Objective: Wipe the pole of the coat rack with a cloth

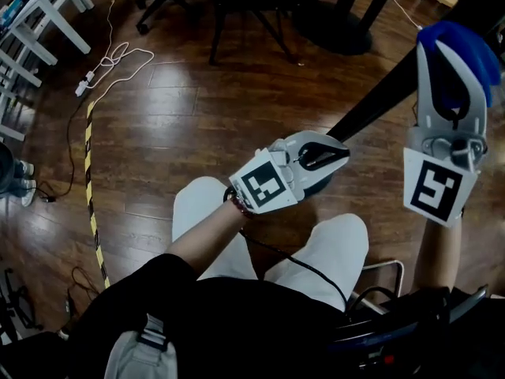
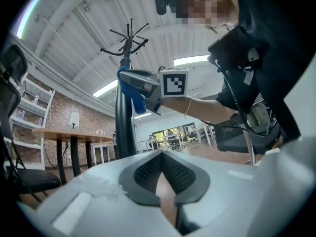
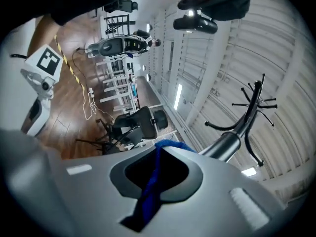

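The right gripper [image 3: 158, 157] is clenched on the blue cloth [image 1: 461, 50]. A fold bulges past its tips and seems to lie against the coat rack's pole [image 1: 377, 97], which runs just beside the claw and on ahead to the hooks [image 3: 256, 100]. The left gripper [image 2: 161, 156] is closed on nothing, with the pole just to its left. No wiped stretch shows, so most of the pole probably remains.

Open-plan office: wooden floor [image 1: 197, 109], desk [image 2: 74, 135], swivel chair [image 3: 142, 122], brick wall [image 2: 94, 115], ceiling strip lights [image 2: 190, 60].
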`<state>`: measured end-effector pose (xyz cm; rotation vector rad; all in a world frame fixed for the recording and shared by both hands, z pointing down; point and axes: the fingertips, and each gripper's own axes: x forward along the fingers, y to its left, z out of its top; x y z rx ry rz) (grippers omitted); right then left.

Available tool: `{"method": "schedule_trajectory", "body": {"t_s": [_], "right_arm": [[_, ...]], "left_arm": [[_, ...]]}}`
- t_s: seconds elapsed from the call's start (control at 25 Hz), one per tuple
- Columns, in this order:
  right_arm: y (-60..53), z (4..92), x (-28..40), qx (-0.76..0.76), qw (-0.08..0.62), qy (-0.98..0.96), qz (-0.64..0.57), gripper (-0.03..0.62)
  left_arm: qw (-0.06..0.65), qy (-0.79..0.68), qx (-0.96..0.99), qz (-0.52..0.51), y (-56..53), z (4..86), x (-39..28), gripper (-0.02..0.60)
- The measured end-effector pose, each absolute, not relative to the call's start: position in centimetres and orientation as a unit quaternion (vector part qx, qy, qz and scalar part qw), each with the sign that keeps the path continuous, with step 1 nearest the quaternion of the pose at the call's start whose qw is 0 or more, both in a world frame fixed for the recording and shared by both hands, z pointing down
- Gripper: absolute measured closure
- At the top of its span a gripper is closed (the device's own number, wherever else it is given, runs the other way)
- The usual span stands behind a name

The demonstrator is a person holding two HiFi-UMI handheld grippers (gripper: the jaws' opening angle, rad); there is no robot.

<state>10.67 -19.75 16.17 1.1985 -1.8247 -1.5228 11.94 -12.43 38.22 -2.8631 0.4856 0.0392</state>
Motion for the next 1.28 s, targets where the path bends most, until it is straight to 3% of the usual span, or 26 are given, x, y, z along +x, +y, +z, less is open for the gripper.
{"method": "schedule_trajectory", "body": {"t_s": [0.2, 0.56, 0.92, 1.28], "right_arm": [[-19.8, 26.8, 11.3, 0.443, 0.199, -0.729, -0.482, 0.574], [-20.2, 47.5, 10.5, 0.402, 0.27, -0.79, -0.374, 0.574], [-20.8, 60.9, 9.8, 0.414, 0.256, -0.826, -0.285, 0.574], [-22.0, 70.9, 7.8, 0.438, 0.264, -0.845, -0.154, 0.574]], "left_arm": [[0.081, 0.161, -0.984, -0.003, -11.5, 44.6, 12.4, 0.588], [0.023, 0.191, -0.981, 0.021, -11.9, 51.3, 9.3, 0.588], [0.04, 0.237, -0.97, 0.042, -12.3, 51.8, 5.7, 0.588], [0.045, 0.218, -0.975, -0.014, -11.0, 54.5, 6.1, 0.588]]}}
